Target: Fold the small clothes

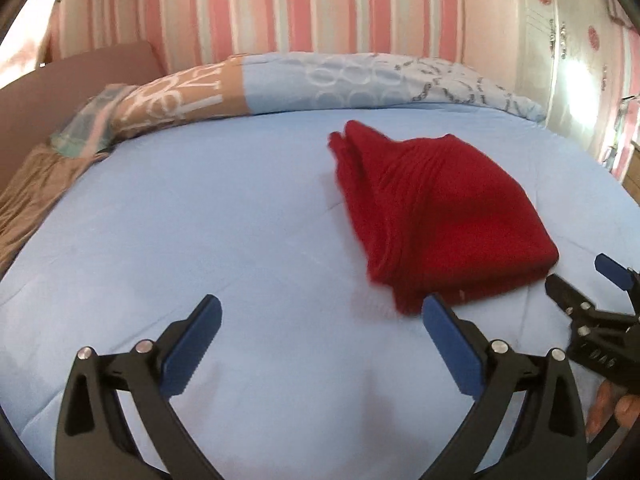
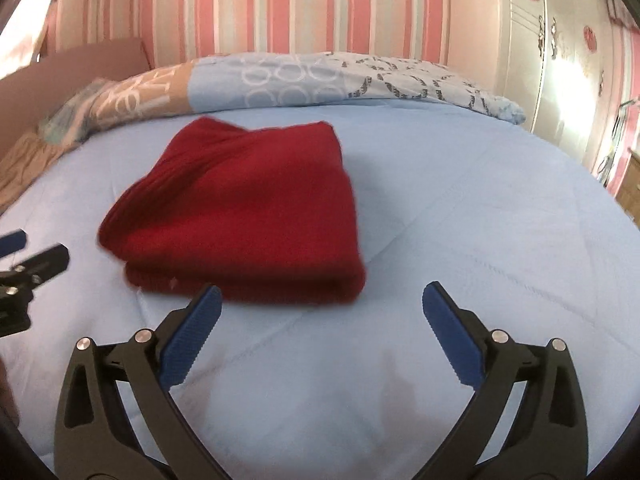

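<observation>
Garment status: red knit garment [image 1: 436, 216] lies folded into a compact stack on the light blue bedsheet [image 1: 200, 220], roughly mid-bed, layered fold edges visible on the side facing the grippers. Nothing is touching it.

Left gripper [image 1: 320, 320]: jaws wide, about as far apart as they go, nothing between the blue pads [image 1: 192, 352]. It hovers over bare sheet, pointing down at a slant. The garment sits ahead and to its right; in the left wrist view the right-hand pad overlaps the garment's near corner, but I can't confirm contact, looks like it's just in front of it.

Right gripper [image 2: 320, 308]: same story, jaws fully spread, empty. The garment sits ahead and to its left; its left-hand pad [image 2: 192, 340] is just beside the near folded edge, with a thin strip of sheet showing between.

Each gripper shows in the other's view: right one at the right edge of the left wrist view [image 1: 592, 292], with fingers of the person's hand [image 1: 604, 412] behind it; left one at the left edge of the right wrist view [image 2: 24, 256].

Background: patterned duvet [image 2: 280, 80] bunched along the far side of the bed, pink striped wallpaper [image 2: 280, 8] behind, white wardrobe [image 2: 560, 60] at right. Some motion blur on garment edges.
</observation>
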Demonstrator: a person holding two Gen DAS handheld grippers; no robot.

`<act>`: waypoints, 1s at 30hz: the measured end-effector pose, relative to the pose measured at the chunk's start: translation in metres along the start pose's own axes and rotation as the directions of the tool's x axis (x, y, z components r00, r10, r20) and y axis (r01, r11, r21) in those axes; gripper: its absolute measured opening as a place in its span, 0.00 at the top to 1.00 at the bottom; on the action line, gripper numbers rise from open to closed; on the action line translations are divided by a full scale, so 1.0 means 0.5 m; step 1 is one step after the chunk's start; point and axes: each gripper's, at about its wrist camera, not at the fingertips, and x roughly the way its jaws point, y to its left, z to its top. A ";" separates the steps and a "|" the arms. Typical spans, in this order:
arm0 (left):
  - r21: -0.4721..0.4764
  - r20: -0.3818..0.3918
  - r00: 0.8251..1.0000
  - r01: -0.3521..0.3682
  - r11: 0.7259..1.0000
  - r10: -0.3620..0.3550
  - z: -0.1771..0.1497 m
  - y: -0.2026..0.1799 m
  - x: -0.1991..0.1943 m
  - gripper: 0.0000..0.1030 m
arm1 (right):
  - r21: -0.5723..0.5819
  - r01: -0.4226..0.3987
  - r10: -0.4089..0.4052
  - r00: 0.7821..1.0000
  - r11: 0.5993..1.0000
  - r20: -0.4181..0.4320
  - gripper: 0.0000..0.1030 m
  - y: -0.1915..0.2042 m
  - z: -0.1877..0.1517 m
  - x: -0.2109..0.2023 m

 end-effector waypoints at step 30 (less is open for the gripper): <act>-0.086 0.166 0.981 -0.083 0.993 0.096 0.037 0.059 -0.310 0.02 | -0.059 0.018 -0.007 0.982 0.998 0.188 0.03 0.068 0.076 -0.295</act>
